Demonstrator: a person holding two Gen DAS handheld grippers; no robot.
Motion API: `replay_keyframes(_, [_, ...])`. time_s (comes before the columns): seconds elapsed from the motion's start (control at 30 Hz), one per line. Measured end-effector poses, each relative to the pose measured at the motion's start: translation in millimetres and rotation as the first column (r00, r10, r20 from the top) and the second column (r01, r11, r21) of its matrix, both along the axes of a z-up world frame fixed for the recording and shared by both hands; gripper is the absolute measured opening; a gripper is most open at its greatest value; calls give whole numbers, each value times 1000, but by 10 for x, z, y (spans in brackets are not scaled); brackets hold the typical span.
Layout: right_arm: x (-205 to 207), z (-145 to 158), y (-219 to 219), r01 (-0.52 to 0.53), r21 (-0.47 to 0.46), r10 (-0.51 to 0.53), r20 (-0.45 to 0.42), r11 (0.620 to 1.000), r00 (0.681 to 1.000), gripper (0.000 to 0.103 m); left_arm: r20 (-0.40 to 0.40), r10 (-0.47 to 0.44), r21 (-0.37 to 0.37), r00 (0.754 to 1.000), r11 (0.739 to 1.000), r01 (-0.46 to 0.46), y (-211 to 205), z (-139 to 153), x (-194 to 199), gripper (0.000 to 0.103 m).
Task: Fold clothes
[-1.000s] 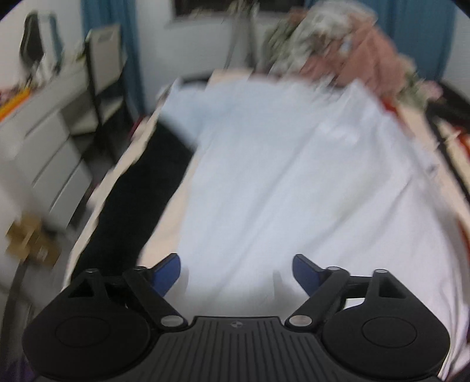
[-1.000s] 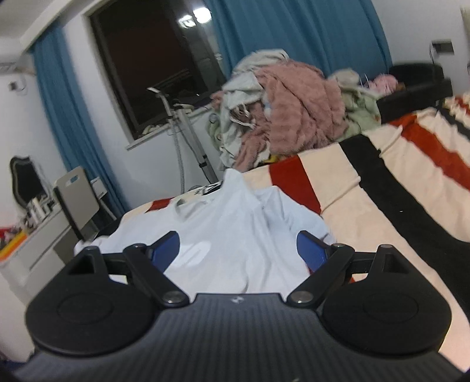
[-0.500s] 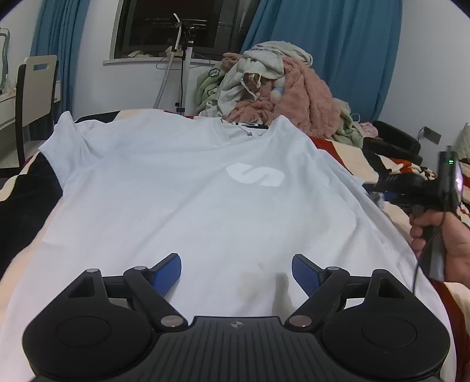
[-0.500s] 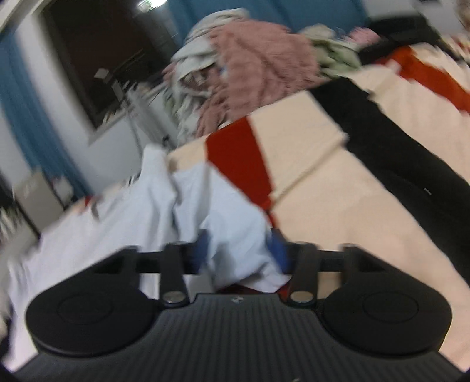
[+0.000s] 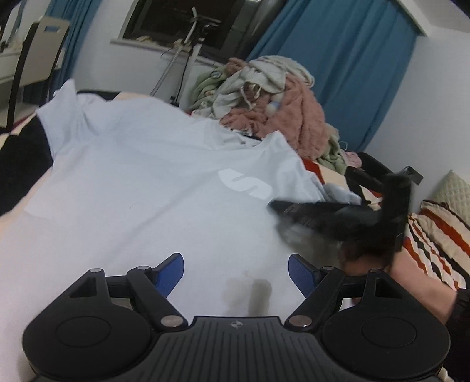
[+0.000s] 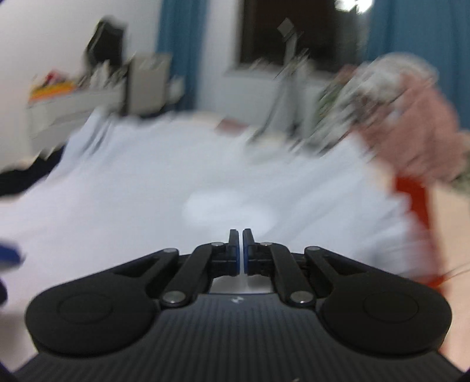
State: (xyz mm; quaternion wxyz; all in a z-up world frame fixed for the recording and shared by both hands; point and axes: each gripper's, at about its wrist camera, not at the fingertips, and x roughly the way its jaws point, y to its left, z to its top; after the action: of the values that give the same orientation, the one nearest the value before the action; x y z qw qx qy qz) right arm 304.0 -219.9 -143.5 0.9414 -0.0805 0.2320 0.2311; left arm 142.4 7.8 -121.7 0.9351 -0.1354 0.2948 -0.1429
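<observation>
Pale blue cotton T-shirt point(image 5: 152, 188) spread flat across bed; left gripper point(image 5: 236, 271) jaws apart above hem, right gripper point(image 6: 241, 245) pinched on its fabric.

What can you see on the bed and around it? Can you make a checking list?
Surface: bed with striped cover.
Job's things: white T-shirt spread flat, right edge bunched.
Clutter: heap of clothes behind it.
Grippers: left gripper jaws wide open over the hem; right gripper jaws nearly closed, a thin white strip between them, too blurred to name.
Cables: a dark cord below the window.
Surroundings: blue curtains, chair.
</observation>
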Motion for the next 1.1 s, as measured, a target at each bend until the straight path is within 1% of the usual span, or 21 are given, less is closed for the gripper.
replay_keyframes(0.03, [8, -59, 54, -25, -9, 25, -33, 1000, 999, 5, 6, 0, 9, 1000, 1000, 0, -12, 11, -20, 80])
replay_keyframes(0.07, [-7, -60, 21, -24, 8, 25, -29, 1000, 999, 6, 10, 1, 17, 1000, 1000, -1, -22, 15, -32, 80])
replay_keyframes(0.17, [44, 99, -299, 83, 182, -67, -88, 980, 994, 12, 8, -2, 19, 1000, 1000, 2, -41, 15, -39, 81])
replay_keyframes(0.2, [53, 165, -458, 136, 257, -112, -108, 957, 988, 27, 4, -2, 18, 1000, 1000, 2, -46, 13, -32, 81])
replay_keyframes(0.23, [39, 228, -631, 185, 338, -157, -110, 923, 982, 51, 0, -2, 18, 1000, 1000, 2, -51, 12, -24, 81])
replay_keyframes(0.27, [26, 286, -804, 232, 413, -202, -115, 881, 973, 65, -4, -2, 19, 1000, 1000, 2, -55, 9, -17, 81])
replay_keyframes(0.3, [19, 289, -963, 290, 440, -263, -123, 850, 957, 85, -6, -3, 21, 1000, 1000, 3, -59, 6, -12, 81])
replay_keyframes(0.37, [5, 294, -1280, 398, 492, -378, -145, 774, 914, 86, -3, -5, 27, 1000, 1000, 5, -68, 1, -8, 82])
replay_keyframes(0.43, [-6, 294, -1592, 496, 535, -484, -176, 684, 857, 87, -3, -7, 33, 1000, 999, 7, -74, -7, -7, 82])
replay_keyframes(0.5, [80, 123, -1737, 597, 453, -559, -232, 662, 796, 87, -4, -8, 36, 1000, 999, 8, -74, -15, -5, 82])
replay_keyframes(0.57, [156, -58, -1776, 632, 394, -564, -287, 667, 774, 79, -5, -7, 35, 1000, 999, 7, -74, -17, -2, 82])
replay_keyframes(0.6, [191, -146, -1795, 646, 366, -565, -312, 670, 763, 67, -3, -3, 33, 1000, 999, 3, -71, -13, -1, 82])
replay_keyframes(0.63, [196, -182, -1784, 628, 384, -540, -321, 677, 778, 57, 3, 6, 29, 1000, 1000, -6, -63, -1, 0, 82])
replay_keyframes(0.67, [191, -134, -1684, 603, 367, -535, -279, 708, 798, 52, 9, 15, 24, 1000, 1000, -15, -55, 11, 0, 82])
replay_keyframes(0.7, [186, -87, -1583, 578, 348, -527, -238, 738, 816, 25, 15, 24, 20, 1000, 1000, -24, -47, 23, 1, 82])
replay_keyframes(0.73, [181, -39, -1483, 553, 327, -518, -196, 766, 833, 13, 21, 33, 15, 999, 999, -33, -39, 35, 1, 82])
replay_keyframes(0.8, [194, 64, -1211, 497, 278, -489, -101, 822, 866, 12, 33, 51, 6, 998, 999, -51, -24, 59, 2, 82])
replay_keyframes(0.87, [215, 166, -841, 412, 176, -420, 7, 894, 908, 12, 48, 69, -15, 996, 998, -68, 15, 96, -8, 82])
replay_keyframes(0.97, [186, 200, -259, 244, 32, -246, 113, 969, 963, 12, 54, 93, -53, 994, 995, -90, 101, 124, -26, 82])
replay_keyframes(1.03, [152, 160, 118, 119, -62, -110, 127, 991, 986, 12, 46, 100, -72, 994, 993, -97, 149, 119, -33, 82])
replay_keyframes(1.1, [135, 59, 370, 0, -138, 9, 65, 990, 998, 12, 28, 99, -69, 995, 993, -97, 159, 95, -36, 82])
